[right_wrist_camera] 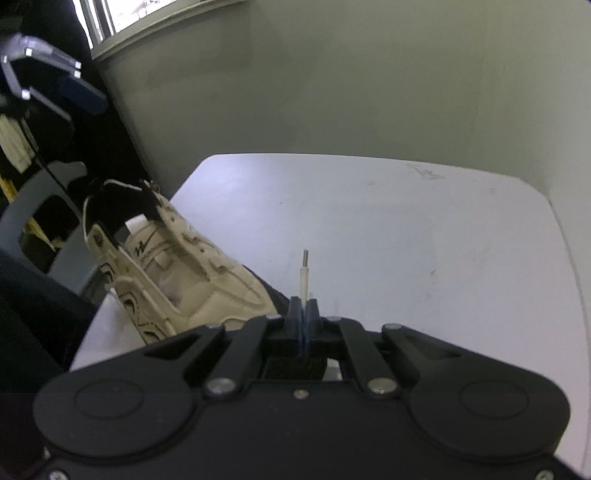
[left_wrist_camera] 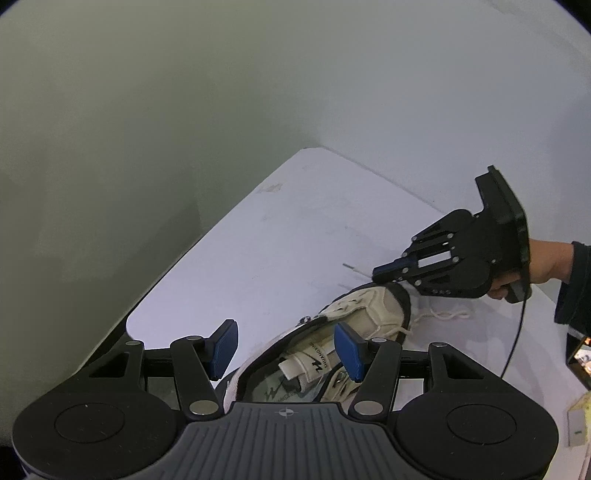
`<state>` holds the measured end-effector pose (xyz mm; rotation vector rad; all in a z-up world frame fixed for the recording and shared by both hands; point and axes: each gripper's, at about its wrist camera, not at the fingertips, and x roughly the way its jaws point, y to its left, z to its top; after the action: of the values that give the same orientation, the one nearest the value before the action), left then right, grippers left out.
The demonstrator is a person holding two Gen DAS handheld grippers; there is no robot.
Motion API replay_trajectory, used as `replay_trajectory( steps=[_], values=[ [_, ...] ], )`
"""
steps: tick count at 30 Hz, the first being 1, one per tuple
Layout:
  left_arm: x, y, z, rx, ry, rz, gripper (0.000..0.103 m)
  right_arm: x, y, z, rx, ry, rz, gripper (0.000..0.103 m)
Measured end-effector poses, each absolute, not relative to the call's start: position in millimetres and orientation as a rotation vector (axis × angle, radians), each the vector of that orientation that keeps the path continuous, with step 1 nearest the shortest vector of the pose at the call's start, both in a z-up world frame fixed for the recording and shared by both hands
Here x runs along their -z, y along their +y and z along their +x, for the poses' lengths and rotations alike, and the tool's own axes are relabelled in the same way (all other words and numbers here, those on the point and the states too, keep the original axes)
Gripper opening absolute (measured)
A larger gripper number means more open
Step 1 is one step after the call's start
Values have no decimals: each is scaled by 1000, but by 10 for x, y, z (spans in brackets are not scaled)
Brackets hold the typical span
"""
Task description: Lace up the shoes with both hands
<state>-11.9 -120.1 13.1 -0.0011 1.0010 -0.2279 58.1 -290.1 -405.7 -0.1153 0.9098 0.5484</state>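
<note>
Pinching lace tip (right_wrist_camera: pixel 304 275), right gripper (right_wrist_camera: pixel 303 314) — shoe (left_wrist_camera: pixel 364 314) tongue reads "SHUANGXING"

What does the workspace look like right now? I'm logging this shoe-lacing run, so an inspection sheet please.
Surface: white table, scuffed, otherwise bare.
Job's things: cream shoe on the table, tongue exposed; lace loose beside its toe; lace tip sticking out of the right gripper.
Clutter: small items at the table's right edge, too cut off to name.
Grippers: left gripper open above the shoe's opening, holding nothing; right gripper shut on the lace tip by the toe.
Cables: black cable hanging from the right gripper's handle.
Surroundings: grey-green wall; window at top left.
</note>
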Motion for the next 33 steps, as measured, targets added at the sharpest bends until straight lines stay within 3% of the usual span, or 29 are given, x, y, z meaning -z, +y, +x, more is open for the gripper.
replay_trajectory(
  steps=[16, 28, 33],
  values=[
    [-244, -1184, 112, 566, 908, 71, 52, 3908, -2543, -119, -126, 970, 43, 0],
    [69, -888, 91, 726, 912, -24, 52, 3039, -2298, -1102, 436, 867, 229, 0],
    [83, -874, 40, 694, 911, -32, 52, 2247, -2152, -1629, 556, 718, 223, 0]
  ],
)
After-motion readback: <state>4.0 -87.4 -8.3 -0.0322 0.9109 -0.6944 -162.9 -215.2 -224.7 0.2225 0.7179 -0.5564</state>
